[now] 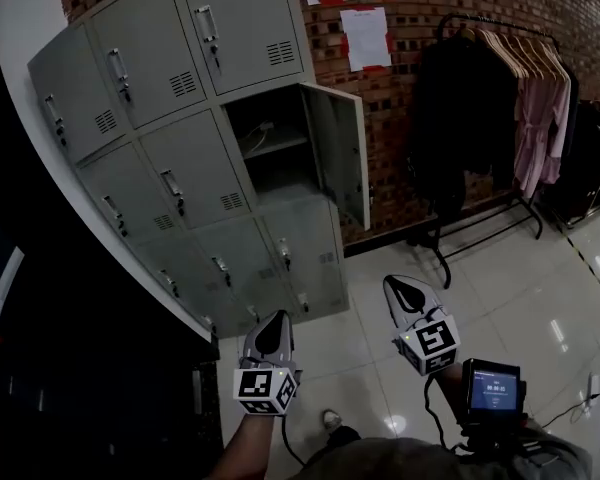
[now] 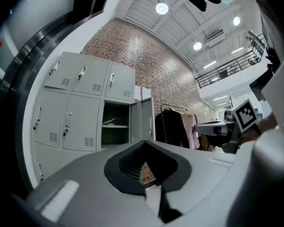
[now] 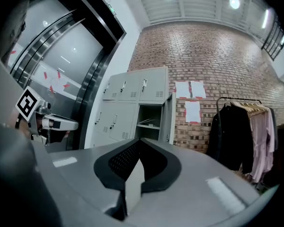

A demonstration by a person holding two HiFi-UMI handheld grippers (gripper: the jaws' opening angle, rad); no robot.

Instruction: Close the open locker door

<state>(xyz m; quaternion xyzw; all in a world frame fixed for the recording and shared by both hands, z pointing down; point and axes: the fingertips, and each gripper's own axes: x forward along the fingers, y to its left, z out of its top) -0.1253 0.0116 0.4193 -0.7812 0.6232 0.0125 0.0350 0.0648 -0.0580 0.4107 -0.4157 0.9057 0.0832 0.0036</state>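
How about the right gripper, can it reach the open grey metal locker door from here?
Probably not yet: the right gripper hangs well short of the open grey metal locker door. Only bare tiled floor lies between them, so stepping closer should do it.

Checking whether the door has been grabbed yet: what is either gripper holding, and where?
Nothing is held. The left gripper and right gripper both have jaws together, empty, apart from the open locker door.
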